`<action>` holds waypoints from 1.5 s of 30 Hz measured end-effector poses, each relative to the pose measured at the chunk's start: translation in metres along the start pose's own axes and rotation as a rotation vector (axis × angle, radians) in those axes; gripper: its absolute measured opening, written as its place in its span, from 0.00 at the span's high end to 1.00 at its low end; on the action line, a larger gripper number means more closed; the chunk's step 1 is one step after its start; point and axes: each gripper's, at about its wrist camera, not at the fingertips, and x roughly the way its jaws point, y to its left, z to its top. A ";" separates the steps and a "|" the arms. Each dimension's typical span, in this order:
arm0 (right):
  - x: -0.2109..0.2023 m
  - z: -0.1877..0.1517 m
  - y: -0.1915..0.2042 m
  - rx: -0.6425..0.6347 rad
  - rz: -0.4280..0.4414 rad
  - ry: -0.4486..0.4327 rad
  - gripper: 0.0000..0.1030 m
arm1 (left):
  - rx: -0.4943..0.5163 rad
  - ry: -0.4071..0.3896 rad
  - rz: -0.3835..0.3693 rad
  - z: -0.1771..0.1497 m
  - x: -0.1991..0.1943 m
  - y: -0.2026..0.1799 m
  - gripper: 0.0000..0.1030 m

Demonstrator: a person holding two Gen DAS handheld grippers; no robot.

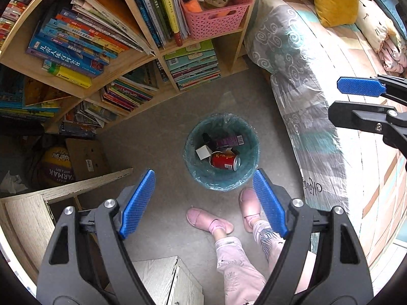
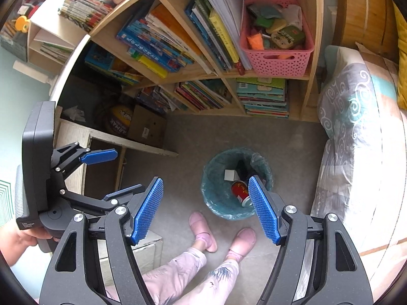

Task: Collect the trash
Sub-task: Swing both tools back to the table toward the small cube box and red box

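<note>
The left hand-held gripper [image 1: 203, 200] hangs above the floor with its 2 blue pads spread wide and nothing between them. Just ahead of its fingertips, below it, stands the lined trash bin [image 1: 250, 169]. Inside lie a red soda can [image 1: 223, 160], a small white box [image 1: 203, 151] and a purple carton [image 1: 229, 141]; a dark item behind them is too shadowed to name.

The right hand-held gripper [image 2: 205, 209] also stands wide and empty, its jaws just finishing opening. From its view the right pad covers part of the bin's rim and the can's end.

The person's pink slippers [image 1: 209, 219] rest on the floor beside the bin, under both grippers. The bookshelf [image 1: 142, 58] beyond is cut off at the frame edge.
</note>
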 end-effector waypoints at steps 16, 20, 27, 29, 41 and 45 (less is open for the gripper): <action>-0.020 0.016 0.025 -0.060 0.008 -0.028 0.19 | -0.090 -0.085 0.027 -0.013 -0.047 0.030 0.13; -0.026 0.027 0.046 -0.119 0.033 -0.038 0.16 | -0.142 -0.126 0.054 -0.024 -0.072 0.053 0.09; -0.035 0.055 0.109 -0.264 0.099 -0.058 0.15 | -0.269 -0.192 0.135 -0.057 -0.118 0.104 0.07; -0.036 0.064 0.135 -0.323 0.120 -0.064 0.15 | -0.317 -0.212 0.168 -0.070 -0.134 0.121 0.07; -0.024 0.087 0.274 -0.626 0.232 -0.049 0.14 | -0.663 -0.247 0.349 -0.181 -0.199 0.223 0.07; -0.012 0.086 0.314 -0.703 0.272 -0.014 0.14 | -0.766 -0.246 0.387 -0.217 -0.212 0.245 0.07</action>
